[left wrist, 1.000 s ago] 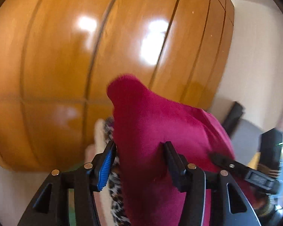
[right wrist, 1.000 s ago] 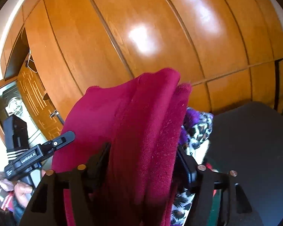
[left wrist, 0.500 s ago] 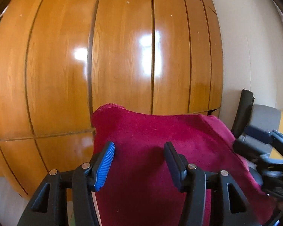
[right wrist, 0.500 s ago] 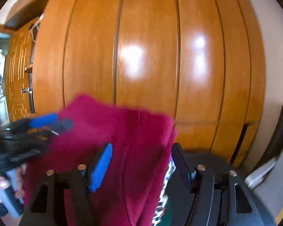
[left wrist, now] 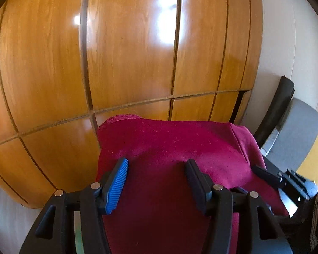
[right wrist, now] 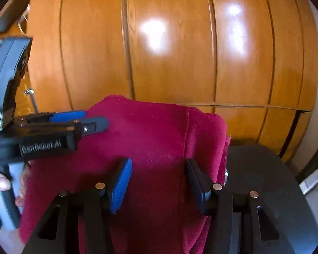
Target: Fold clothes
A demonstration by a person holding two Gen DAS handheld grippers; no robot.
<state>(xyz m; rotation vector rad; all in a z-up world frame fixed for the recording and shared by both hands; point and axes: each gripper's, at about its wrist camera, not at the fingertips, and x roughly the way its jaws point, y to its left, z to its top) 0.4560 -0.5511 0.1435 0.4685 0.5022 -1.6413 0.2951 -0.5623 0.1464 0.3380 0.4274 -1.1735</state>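
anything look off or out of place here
Nothing looks damaged or spilled. The red garment is held up in the air between the left gripper and the right gripper, in front of the wooden wardrobe. Its right edge is doubled over and bunched, not flat.

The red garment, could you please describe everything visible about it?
The red garment is a crimson, fleecy-looking knit with a stitched seam and a finished top edge. It is draped in a broad fold in front of the wooden wardrobe, above a dark round surface. It lies between the fingers of the left gripper, now opening, and the right gripper, now closing; whether the pads press it is unclear.
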